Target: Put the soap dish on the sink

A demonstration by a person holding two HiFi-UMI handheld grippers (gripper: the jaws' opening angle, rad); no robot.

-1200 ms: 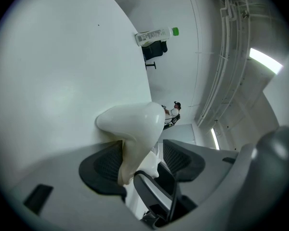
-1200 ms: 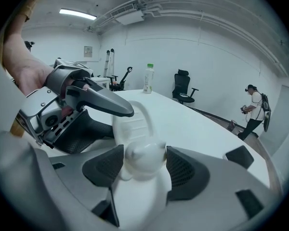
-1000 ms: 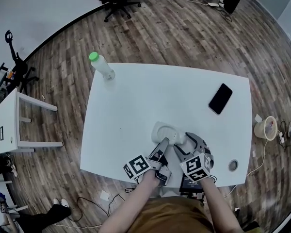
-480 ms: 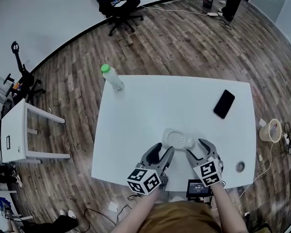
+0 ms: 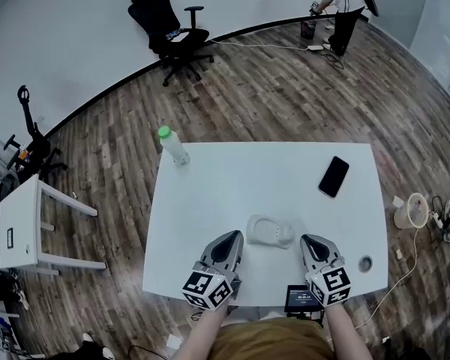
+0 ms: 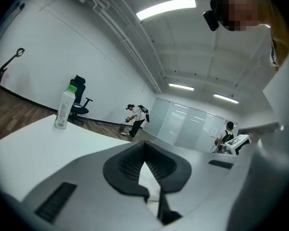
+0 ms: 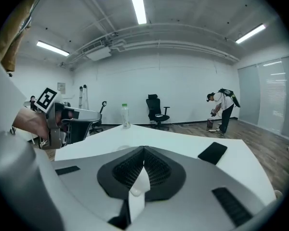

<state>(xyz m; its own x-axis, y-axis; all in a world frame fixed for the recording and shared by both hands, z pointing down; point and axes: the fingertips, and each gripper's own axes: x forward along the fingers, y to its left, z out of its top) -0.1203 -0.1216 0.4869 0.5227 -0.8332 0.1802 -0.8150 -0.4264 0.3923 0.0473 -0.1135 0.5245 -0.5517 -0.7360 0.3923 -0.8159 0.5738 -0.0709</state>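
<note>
A small white rounded piece, the soap dish (image 5: 270, 231) with its sink, lies on the white table (image 5: 232, 178) near the front; I cannot tell the two parts apart. My left gripper (image 5: 229, 236) hovers just left of it, my right gripper (image 5: 309, 240) just right of it, and neither touches it. The left gripper (image 6: 144, 153) and the right gripper (image 7: 143, 158) both show ribbed pads pressed together with nothing between them. The white piece is hidden in both gripper views.
A clear bottle with a green cap (image 5: 173, 147) stands at the table's far left corner, and a black phone (image 5: 334, 176) lies at the far right. A small screen device (image 5: 301, 298) sits at the front edge. On the floor stand a white side table (image 5: 19, 223) and an office chair (image 5: 169, 32).
Both grippers have drawn back from the white piece toward me and risen. Their jaws stood open around it before and are now shut on nothing.
</note>
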